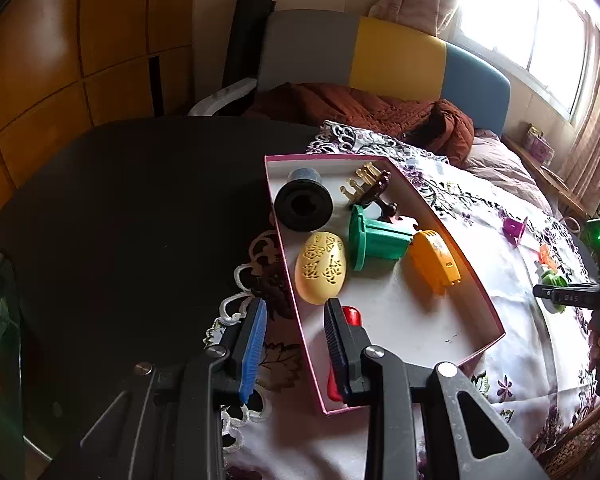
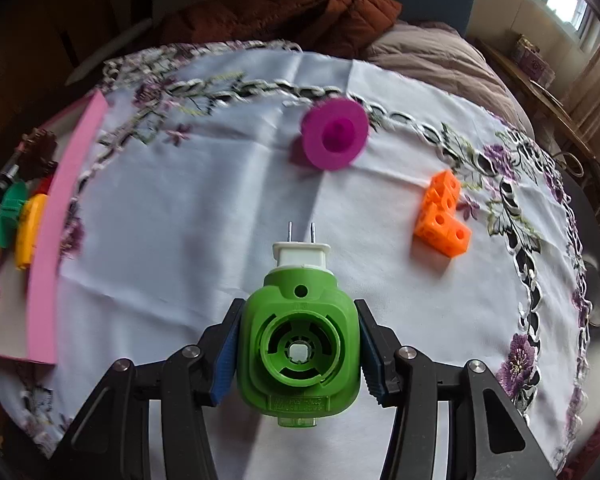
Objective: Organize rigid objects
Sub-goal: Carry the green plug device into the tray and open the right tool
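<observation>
My right gripper (image 2: 298, 348) is shut on a green plug-in device (image 2: 298, 344) with white prongs, held over the white floral cloth (image 2: 180, 208). A magenta spool (image 2: 335, 138) and an orange block piece (image 2: 442, 214) lie on the cloth ahead of it. My left gripper (image 1: 294, 320) is open and empty over the near left wall of the pink-rimmed box (image 1: 496, 316). The box holds a black roll (image 1: 303, 204), a yellow egg (image 1: 321, 267), a green spool (image 1: 374, 240), an orange piece (image 1: 434, 262), a brown clip (image 1: 370, 188) and a red item (image 1: 350, 316).
The box also shows at the left edge of the right wrist view (image 2: 68, 216). The dark table (image 1: 132, 216) extends left of the cloth. A bed with a brown blanket (image 1: 360, 108) lies behind. The right gripper (image 1: 568, 296) shows at the right in the left wrist view.
</observation>
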A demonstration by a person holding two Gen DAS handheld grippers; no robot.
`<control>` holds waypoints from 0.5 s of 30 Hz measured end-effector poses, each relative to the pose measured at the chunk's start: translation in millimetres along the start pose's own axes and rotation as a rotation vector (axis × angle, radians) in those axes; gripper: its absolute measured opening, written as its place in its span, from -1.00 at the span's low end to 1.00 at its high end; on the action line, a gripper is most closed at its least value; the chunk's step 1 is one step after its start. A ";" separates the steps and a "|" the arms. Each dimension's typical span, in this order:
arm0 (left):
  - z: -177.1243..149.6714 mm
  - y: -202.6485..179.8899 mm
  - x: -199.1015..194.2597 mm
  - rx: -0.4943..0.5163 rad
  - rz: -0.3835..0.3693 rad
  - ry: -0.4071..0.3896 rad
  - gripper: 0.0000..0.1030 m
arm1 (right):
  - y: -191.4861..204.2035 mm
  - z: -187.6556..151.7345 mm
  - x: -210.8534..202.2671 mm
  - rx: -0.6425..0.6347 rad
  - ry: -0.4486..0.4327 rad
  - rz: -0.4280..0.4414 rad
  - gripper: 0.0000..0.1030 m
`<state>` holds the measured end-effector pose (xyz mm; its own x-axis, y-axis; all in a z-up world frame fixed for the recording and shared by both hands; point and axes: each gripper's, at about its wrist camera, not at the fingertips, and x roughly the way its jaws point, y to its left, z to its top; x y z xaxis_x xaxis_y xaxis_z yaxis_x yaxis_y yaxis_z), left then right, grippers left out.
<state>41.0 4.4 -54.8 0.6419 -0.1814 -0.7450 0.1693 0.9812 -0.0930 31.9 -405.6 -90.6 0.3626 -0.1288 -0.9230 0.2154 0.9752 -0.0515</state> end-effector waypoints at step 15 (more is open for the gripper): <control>-0.5 4.4 -1.3 -0.014 0.006 -0.001 -0.43 | 136.3 9.1 -57.0 -0.162 -0.158 0.274 0.02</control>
<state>40.5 9.0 -54.5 0.6436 -0.1758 -0.7449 0.1549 0.9830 -0.0981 48.8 -266.9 -41.5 0.5253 0.1273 -0.8413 -0.0510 0.9917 0.1182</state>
